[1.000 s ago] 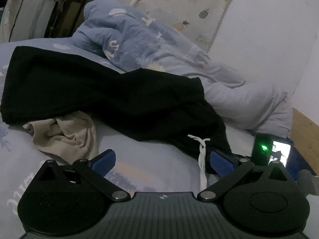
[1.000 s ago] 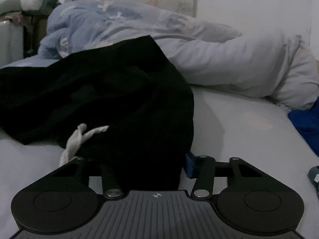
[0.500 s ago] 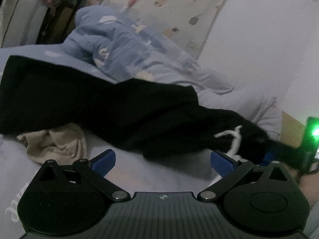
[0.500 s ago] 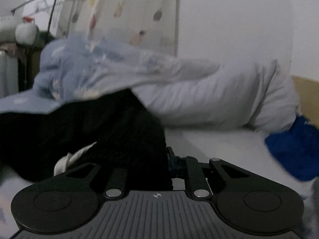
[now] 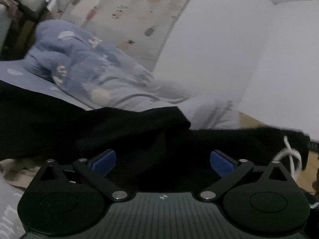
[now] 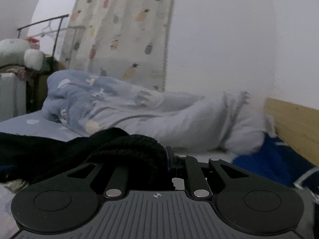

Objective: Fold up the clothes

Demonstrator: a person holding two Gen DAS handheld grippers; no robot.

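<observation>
A black garment (image 5: pixel 99 131) with a white drawstring (image 5: pixel 289 155) lies stretched across the bed. My left gripper (image 5: pixel 162 162) is open, its blue pads (image 5: pixel 104 162) wide apart, with black cloth lying between and beyond them. My right gripper (image 6: pixel 157 159) is shut on a bunched edge of the black garment (image 6: pixel 127 149) and holds it lifted above the bed. The right gripper's pads are hidden by the cloth.
A beige garment (image 5: pixel 18 171) lies at the lower left, partly under the black one. A blue printed duvet (image 6: pixel 95 103) and a pale pillow (image 6: pixel 229 123) lie behind. A blue cloth (image 6: pixel 265 157) and a wooden headboard (image 6: pixel 293 119) are at the right.
My right gripper has risen and pulled the black garment's edge up and to the right, stretching it. The left gripper has moved forward so black cloth now lies between its open fingers.
</observation>
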